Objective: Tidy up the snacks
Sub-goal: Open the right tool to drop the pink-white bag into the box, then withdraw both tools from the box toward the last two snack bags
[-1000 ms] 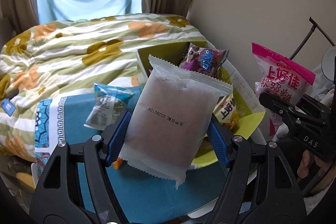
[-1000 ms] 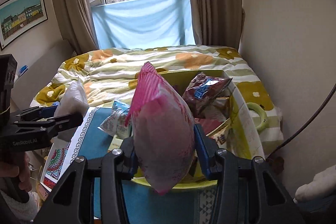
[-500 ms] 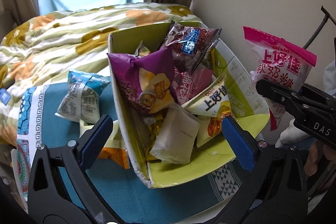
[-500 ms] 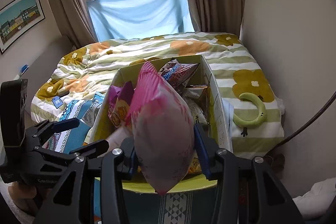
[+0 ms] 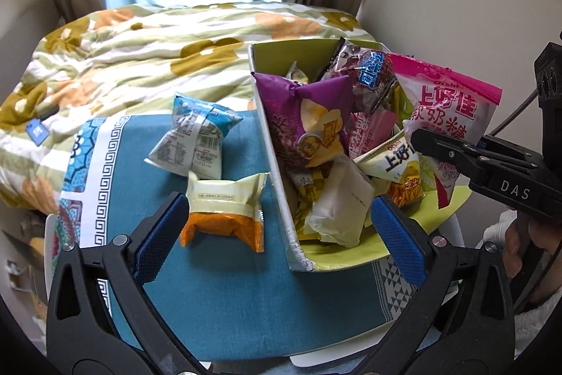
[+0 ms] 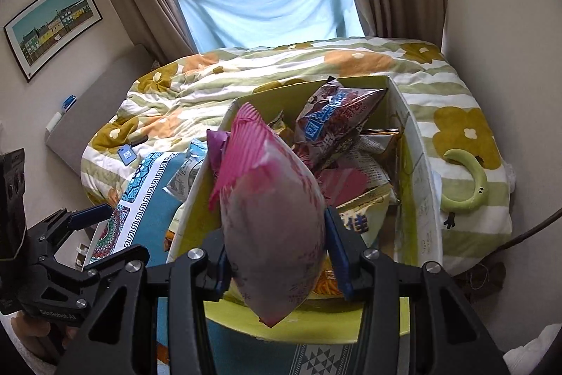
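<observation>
My right tongs (image 6: 277, 255) pinch the pink candy bag (image 6: 270, 227) just above the green box (image 5: 270, 164), which is already full of snacks. Left tongs (image 5: 277, 231) are spread w/ nothing between them, over the table (image 5: 224, 297). Step: dropping pink bag in. Next I'd say left goes for the orange packet (image 5: 224, 209) or blue packet (image 5: 193, 136) beside the box.

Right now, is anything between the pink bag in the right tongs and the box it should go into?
Nothing visible. The pink bag, clamped in the right tongs, hangs over the open box; only snacks already inside lie beneath it, heaped high.
</observation>
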`<state>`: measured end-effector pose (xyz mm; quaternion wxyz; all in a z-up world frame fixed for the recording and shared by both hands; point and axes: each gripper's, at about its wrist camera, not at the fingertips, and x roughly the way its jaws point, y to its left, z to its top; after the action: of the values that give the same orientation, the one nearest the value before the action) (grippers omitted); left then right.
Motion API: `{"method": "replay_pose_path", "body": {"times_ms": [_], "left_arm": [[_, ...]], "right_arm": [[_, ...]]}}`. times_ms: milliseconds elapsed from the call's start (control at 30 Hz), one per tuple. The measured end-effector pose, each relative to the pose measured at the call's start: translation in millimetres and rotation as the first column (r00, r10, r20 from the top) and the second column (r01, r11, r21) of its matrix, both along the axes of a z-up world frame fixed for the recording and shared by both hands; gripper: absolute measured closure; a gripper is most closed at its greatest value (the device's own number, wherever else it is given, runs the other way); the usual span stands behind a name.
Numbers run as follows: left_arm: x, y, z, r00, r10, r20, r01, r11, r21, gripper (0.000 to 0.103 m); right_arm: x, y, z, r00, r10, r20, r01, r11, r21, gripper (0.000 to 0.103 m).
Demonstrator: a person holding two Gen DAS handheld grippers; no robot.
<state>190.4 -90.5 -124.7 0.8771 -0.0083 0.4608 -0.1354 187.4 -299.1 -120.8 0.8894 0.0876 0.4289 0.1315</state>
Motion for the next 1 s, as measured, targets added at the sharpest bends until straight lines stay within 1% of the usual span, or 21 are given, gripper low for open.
{"method": "replay_pose_path", "body": {"times_ms": [100, 200, 233, 267, 333, 433, 600, 767, 1000], "left_arm": [[-4.5, 6.1, 0.0, 1.0, 0.012, -0.002, -0.012, 1.0, 0.006, 0.001], [-8.5, 11.4, -1.4, 1.0, 0.023, -0.007, -0.023, 1.0, 0.01, 0.001], [-9.6, 12.6, -2.6, 1.0, 0.025, -0.012, -0.025, 1.0, 0.007, 0.001], [-11.2, 13.6, -3.9, 1.0, 0.026, -0.015, -0.026, 1.0, 0.007, 0.001], [-15.6, 14.9, -6.9, 0.999, 0.028, -0.017, -0.028, 0.999, 0.014, 0.001], [-22.3, 18.9, -9.6, 0.999, 0.033, -0.026, -0.032, 0.999, 0.009, 0.001], [-34.6, 27.7, -3.1, 0.999, 0.041, 0.0, -0.041, 0.999, 0.02, 0.001], [-48.0, 43.3, 7.7, 0.998, 0.062, 0.028, -0.062, 0.998, 0.019, 0.001], [-62.4, 74.2, 21.8, 0.994, 0.087, 0.06, -0.088, 0.996, 0.018, 0.001]], "right_arm": [[3.1, 11.7, -4.2, 1.0, 0.022, -0.016, -0.022, 1.0, 0.004, 0.06], [4.2, 15.5, -10.8, 0.999, 0.032, -0.039, -0.031, 0.999, 0.023, 0.057], [3.2, 16.0, -11.9, 0.999, 0.029, -0.039, -0.028, 0.999, 0.026, 0.048], [1.4, 15.1, -11.5, 0.999, 0.029, -0.025, -0.028, 0.999, 0.031, 0.027], [-5.1, 14.8, -8.6, 0.999, 0.038, 0.014, -0.038, 0.999, 0.036, 0.0], [-15.4, 13.0, -5.0, 0.997, 0.037, 0.066, -0.038, 0.999, 0.013, 0.0], [-27.9, 7.6, -5.6, 0.996, 0.027, 0.087, -0.026, 1.0, -0.012, 0.0], [-37.4, 3.8, 3.6, 0.995, 0.02, 0.102, -0.018, 1.0, -0.021, 0.0], [-50.4, 16.5, 17.1, 0.992, 0.032, 0.121, -0.024, 0.998, -0.062, 0.0]]}}
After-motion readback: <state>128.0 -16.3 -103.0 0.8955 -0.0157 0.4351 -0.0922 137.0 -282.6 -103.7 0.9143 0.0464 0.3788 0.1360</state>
